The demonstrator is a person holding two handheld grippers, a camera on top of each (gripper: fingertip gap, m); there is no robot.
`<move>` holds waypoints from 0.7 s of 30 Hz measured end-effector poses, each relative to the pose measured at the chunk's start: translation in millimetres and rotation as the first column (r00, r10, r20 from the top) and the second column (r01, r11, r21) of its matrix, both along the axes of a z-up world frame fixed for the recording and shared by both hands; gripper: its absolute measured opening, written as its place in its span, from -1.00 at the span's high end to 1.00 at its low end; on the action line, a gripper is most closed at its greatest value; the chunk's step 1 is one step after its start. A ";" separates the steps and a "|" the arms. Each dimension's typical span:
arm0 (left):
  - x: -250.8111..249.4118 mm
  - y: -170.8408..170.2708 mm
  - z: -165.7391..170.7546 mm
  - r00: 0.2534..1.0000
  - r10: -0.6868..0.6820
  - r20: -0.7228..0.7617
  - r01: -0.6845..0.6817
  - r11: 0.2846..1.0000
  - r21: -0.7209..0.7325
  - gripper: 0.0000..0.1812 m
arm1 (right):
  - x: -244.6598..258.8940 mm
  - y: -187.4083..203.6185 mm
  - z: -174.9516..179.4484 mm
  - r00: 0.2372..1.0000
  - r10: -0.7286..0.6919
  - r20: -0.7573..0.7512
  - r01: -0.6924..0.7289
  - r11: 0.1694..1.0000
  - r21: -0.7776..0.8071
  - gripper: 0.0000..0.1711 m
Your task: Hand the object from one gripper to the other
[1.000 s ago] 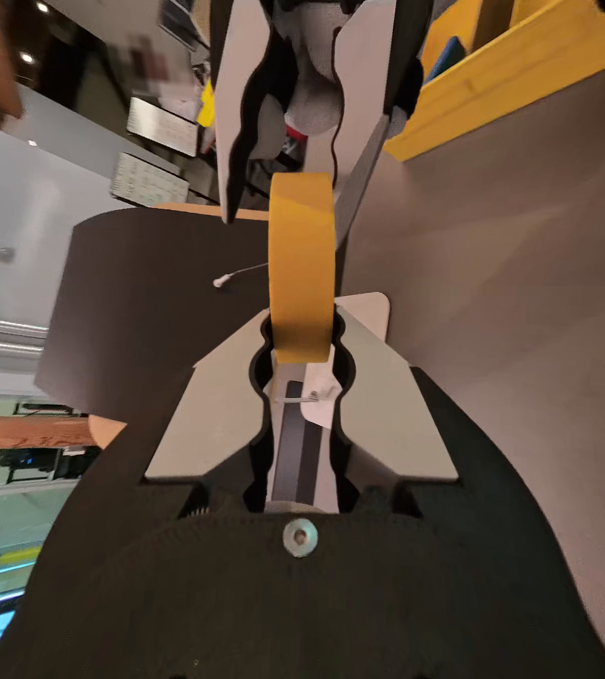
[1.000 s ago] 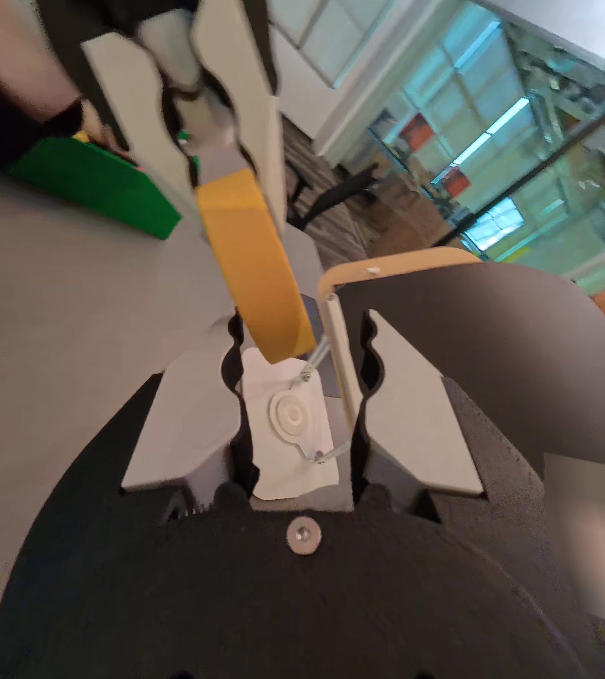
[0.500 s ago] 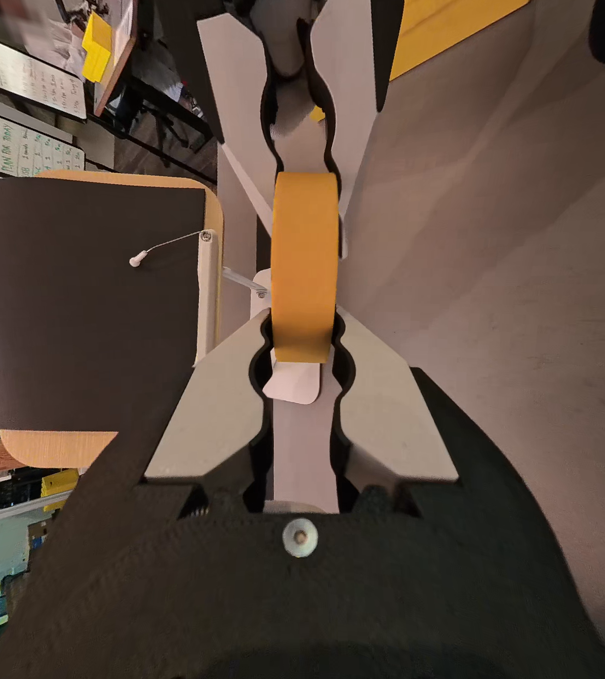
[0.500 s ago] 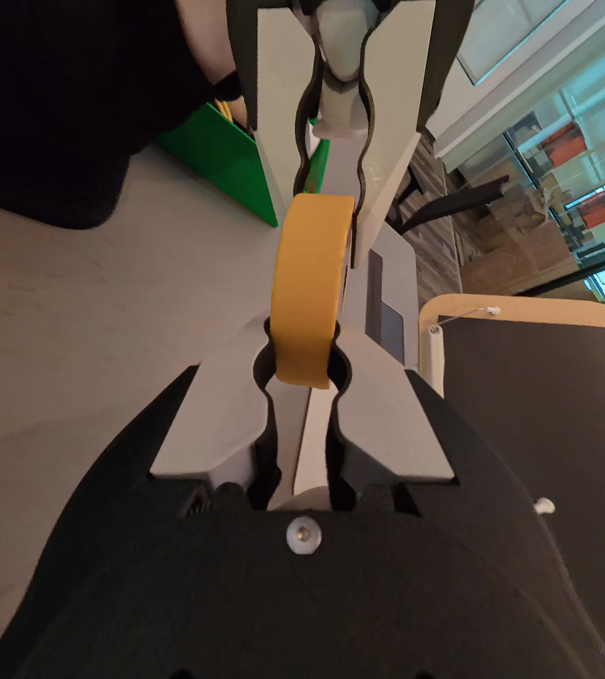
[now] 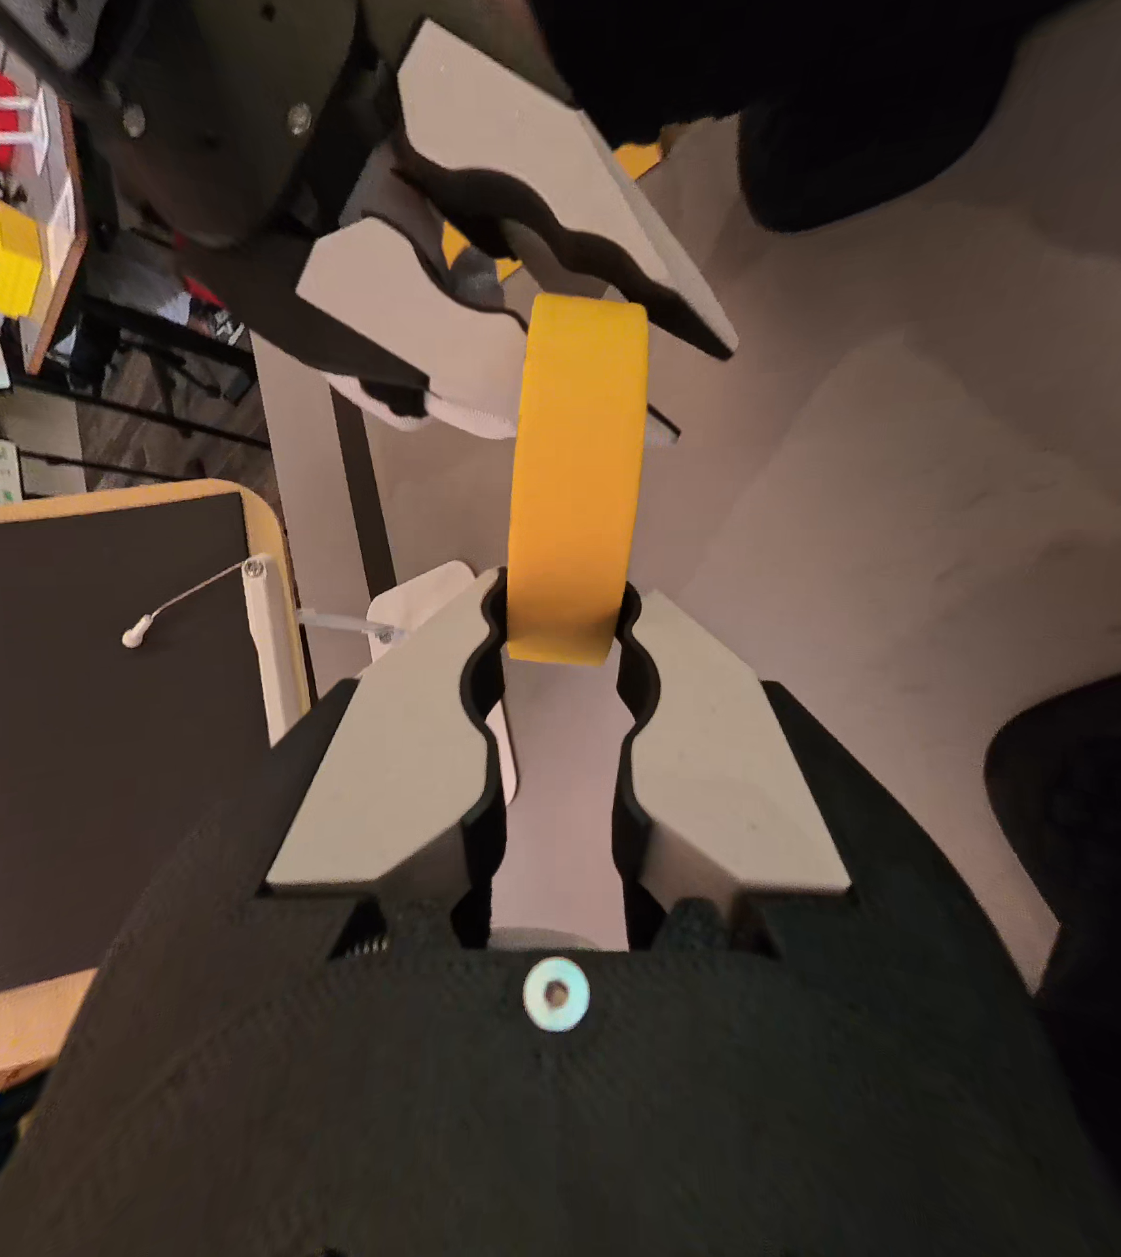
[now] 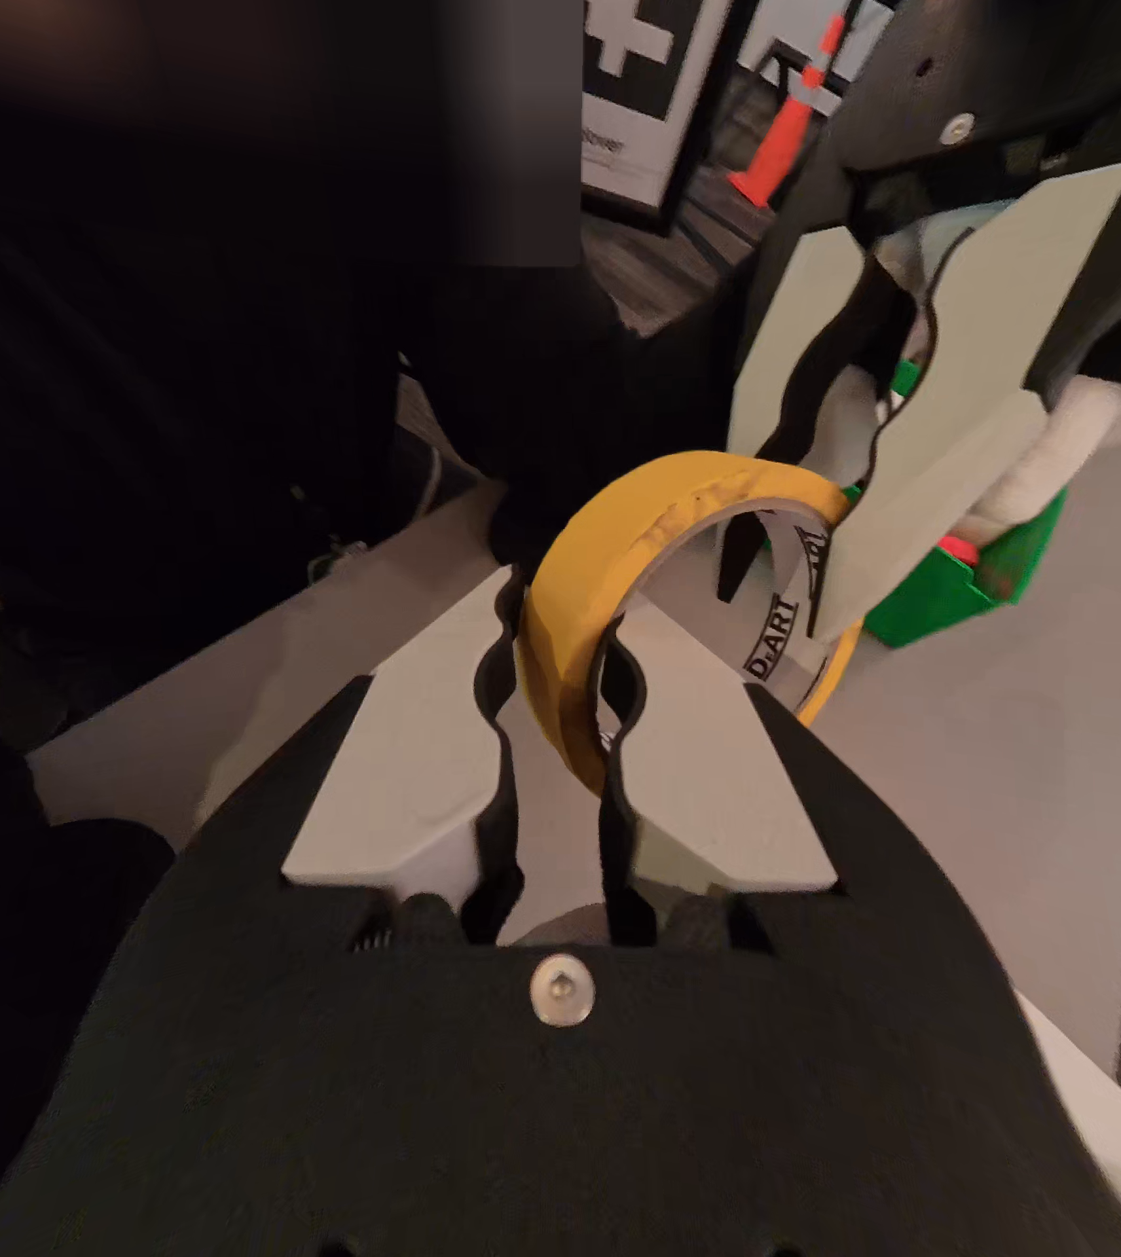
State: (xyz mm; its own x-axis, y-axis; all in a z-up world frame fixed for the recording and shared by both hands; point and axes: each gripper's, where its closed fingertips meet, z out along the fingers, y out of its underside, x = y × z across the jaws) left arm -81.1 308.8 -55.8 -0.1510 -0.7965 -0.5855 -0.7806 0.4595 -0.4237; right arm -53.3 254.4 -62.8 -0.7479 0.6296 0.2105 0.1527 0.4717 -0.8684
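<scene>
Yellow tape (image 5: 575, 476) hangs above the table (image 5: 884, 544), pinched at opposite edges by both grippers: the left (image 5: 561, 612) and the right (image 6: 561, 653) each clamp it. I'd say halfway: the receiver grips, one must let go.

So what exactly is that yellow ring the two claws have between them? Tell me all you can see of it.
It is a roll of yellow tape, paper-like, with a pale printed core inside and slight wrinkles on its edge. It hangs in the air above a grey table. The right gripper pinches one side of the ring; the left gripper clamps the opposite side.
</scene>
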 end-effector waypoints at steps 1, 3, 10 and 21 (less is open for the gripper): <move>0.5 -4.5 1.4 1.000 -0.019 0.010 0.019 1.000 -0.009 0.69 | 0.3 -4.7 0.5 1.000 0.027 0.000 -0.027 1.000 -0.015 0.81; -0.2 -9.4 4.1 0.999 -0.040 0.022 0.040 0.999 -0.014 0.69 | -0.3 -11.7 0.7 0.997 0.074 0.000 -0.074 0.996 -0.046 0.84; -3.2 0.6 27.4 0.988 -0.039 0.148 0.033 0.998 0.045 0.67 | -26.3 -12.3 0.8 0.994 0.072 -0.078 -0.077 0.995 -0.057 0.92; -19.8 61.4 107.9 0.856 0.067 0.513 -0.244 0.927 0.286 0.44 | -46.0 59.9 79.4 0.810 -0.330 -0.485 0.333 0.939 -0.083 0.92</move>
State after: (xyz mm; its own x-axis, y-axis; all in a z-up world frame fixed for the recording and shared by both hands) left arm -100.8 370.2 52.1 0.3326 -0.5317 -0.7789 -0.5868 0.5299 -0.6123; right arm -99.3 314.3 16.6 -0.2942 0.8185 0.4935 -0.1389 0.4742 -0.8694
